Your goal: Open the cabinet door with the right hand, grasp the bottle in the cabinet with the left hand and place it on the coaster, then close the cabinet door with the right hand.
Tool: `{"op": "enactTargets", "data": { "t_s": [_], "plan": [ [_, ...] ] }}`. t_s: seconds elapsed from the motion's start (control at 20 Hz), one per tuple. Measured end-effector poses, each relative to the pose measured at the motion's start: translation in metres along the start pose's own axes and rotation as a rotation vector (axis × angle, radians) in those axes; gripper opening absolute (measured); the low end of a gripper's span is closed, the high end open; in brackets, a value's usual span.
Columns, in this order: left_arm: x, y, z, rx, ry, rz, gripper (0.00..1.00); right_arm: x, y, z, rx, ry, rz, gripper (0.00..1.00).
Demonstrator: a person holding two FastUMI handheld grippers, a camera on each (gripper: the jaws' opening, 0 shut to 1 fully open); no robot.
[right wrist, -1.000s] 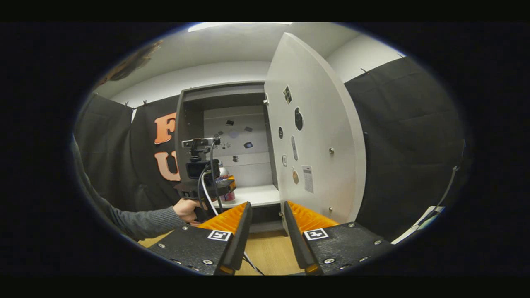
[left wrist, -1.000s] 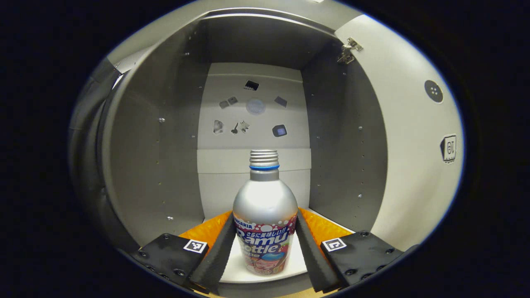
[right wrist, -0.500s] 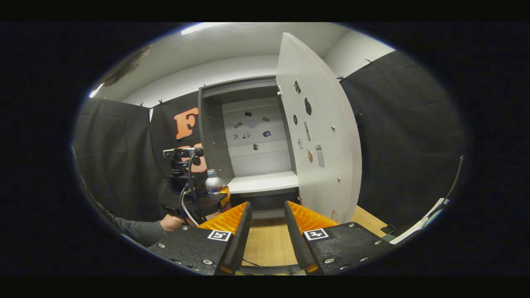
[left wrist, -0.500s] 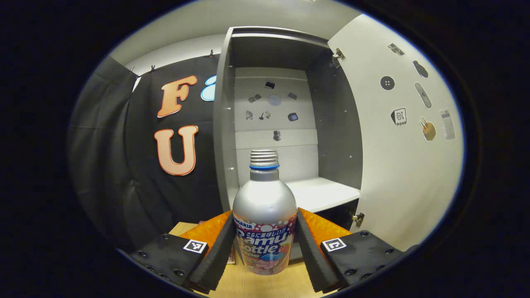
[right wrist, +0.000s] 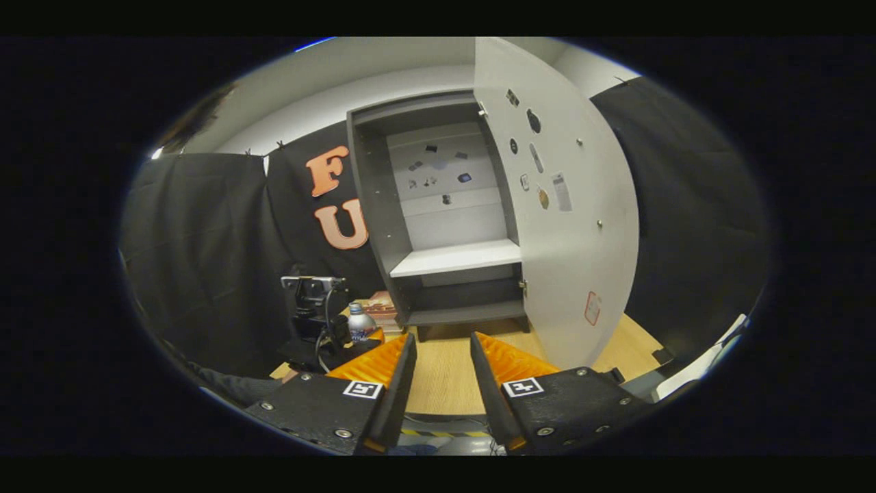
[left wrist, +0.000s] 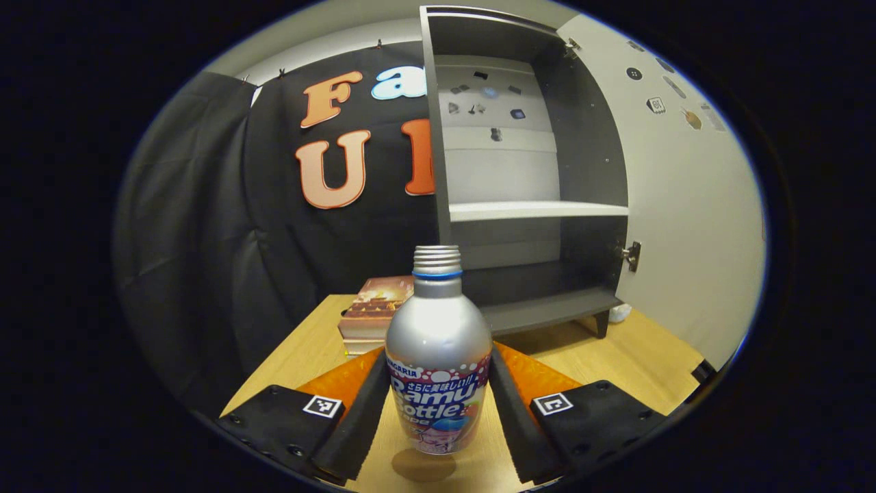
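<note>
One bottle [left wrist: 438,356], one cabinet [left wrist: 523,171], two tools. The left tool [left wrist: 438,404] is gripping the bottle upright, one finger pressing each side of the label, and it's hanging just above the wooden bench [left wrist: 616,356], with a round shadow sitting under its base. I'm not spotting the coaster clearly from here, so can't say how it's lining up.

From the right gripper view the right tool [right wrist: 436,373] is sitting with its fingers parted and nothing in the gap, pointing at the cabinet from back over the bench. The left tool [right wrist: 356,339] and the bottle [right wrist: 357,323] are showing off to its left, with a sleeve [right wrist: 226,387] trailing behind.

The cabinet is standing on the bench with its one door [right wrist: 568,205] swinging wide open to the right, stickers dotted over its inner face. Inside I'm counting one white shelf [left wrist: 534,209] and a dark bottom board, both bare. A small stack of books [left wrist: 373,315] is lying just left of the cabinet foot, behind the bottle. Nothing is standing between the right tool and the door.
</note>
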State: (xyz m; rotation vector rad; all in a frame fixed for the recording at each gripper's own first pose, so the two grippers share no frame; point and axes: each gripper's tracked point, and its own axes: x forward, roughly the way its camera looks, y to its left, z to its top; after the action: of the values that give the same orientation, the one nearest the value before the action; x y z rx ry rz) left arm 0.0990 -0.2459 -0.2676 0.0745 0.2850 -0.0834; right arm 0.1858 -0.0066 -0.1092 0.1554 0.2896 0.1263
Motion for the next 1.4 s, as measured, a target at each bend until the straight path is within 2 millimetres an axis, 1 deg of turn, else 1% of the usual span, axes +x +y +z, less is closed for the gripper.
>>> {"op": "enactTargets", "data": {
  "t_s": [0.25,0.3,0.4,0.55,0.6,0.7,0.8,0.95,1.15,1.4],
  "plan": [
    [0.009,0.011,-0.069,-0.006,0.074,0.015,0.86,0.011,-0.004,-0.024,0.033,0.081,-0.007,0.53],
    [0.009,0.012,-0.081,-0.006,0.084,0.016,0.87,0.014,-0.003,-0.028,0.033,0.095,-0.007,0.54],
    [0.009,0.013,-0.094,-0.022,0.09,0.021,0.87,0.022,0.001,-0.034,0.027,0.122,0.003,0.54],
    [0.011,0.016,-0.101,-0.02,0.082,0.027,0.86,0.027,0.006,-0.04,0.017,0.148,0.02,0.54],
    [0.01,0.018,-0.107,-0.019,0.092,0.034,0.87,0.03,0.009,-0.04,0.018,0.151,0.028,0.54],
    [0.007,0.018,-0.106,-0.013,0.069,0.031,0.87,0.03,0.012,-0.041,0.007,0.156,0.038,0.54],
    [0.0,0.019,-0.109,0.005,0.078,0.035,0.87,0.031,0.013,-0.045,0.001,0.17,0.038,0.54],
    [-0.01,0.018,-0.113,0.019,0.087,0.027,0.86,0.032,0.013,-0.045,0.005,0.171,0.049,0.54],
    [-0.023,0.018,-0.118,0.037,0.1,0.021,0.86,0.028,0.012,-0.05,0.023,0.176,0.053,0.54],
    [-0.026,0.021,-0.12,0.035,0.112,0.03,0.88,0.026,0.011,-0.052,0.017,0.177,0.058,0.54]
  ]
}}
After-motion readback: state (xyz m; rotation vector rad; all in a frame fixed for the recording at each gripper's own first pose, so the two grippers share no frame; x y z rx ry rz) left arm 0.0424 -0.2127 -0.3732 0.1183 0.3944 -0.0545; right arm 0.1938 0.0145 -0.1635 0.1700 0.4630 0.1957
